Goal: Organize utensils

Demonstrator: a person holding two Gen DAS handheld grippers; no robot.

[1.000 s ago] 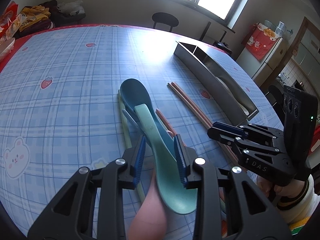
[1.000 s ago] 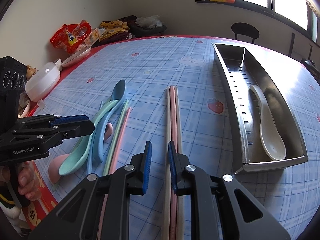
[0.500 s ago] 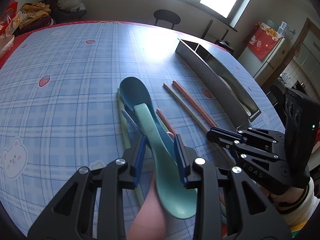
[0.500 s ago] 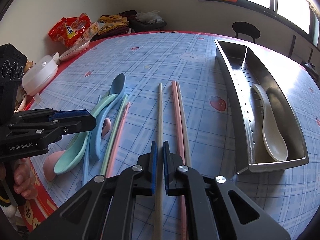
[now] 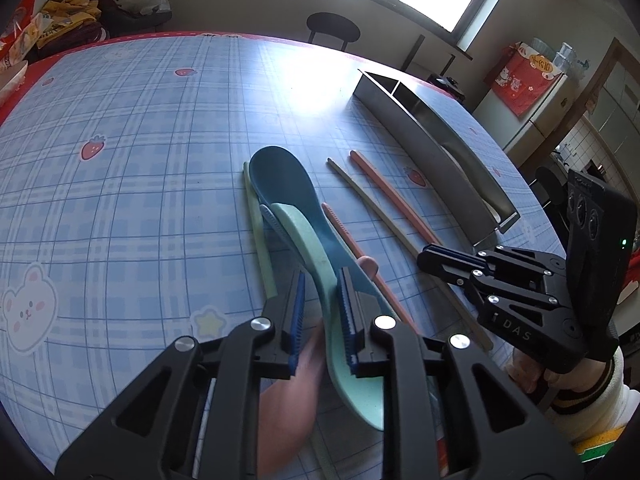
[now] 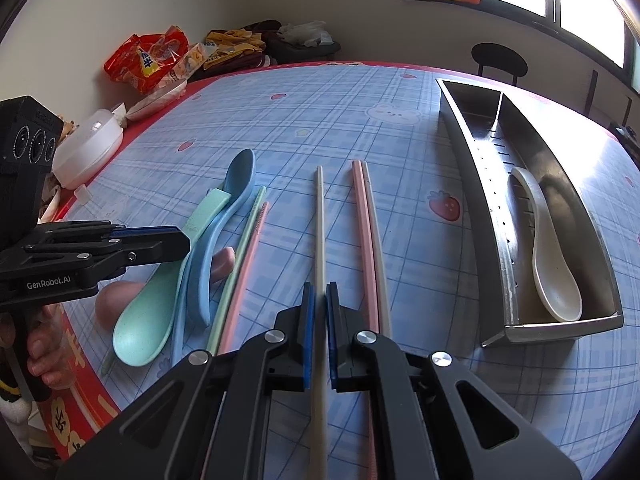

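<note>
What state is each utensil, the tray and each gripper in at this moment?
Left gripper: closing around mint spoon, contact unclear.
Right gripper: shut on beige chopstick.
Blue spoon: on the table, under mint spoon.
Pink chopstick: flat on the table.
Metal tray: holds white spoon.

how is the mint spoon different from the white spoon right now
The mint spoon lies on the tablecloth in a pile of utensils; the white spoon lies alone inside the steel tray. The left tool is closed around the mint spoon's handle, while nothing touches the white spoon. Both are the same deep-bowled soup-spoon shape.
</note>
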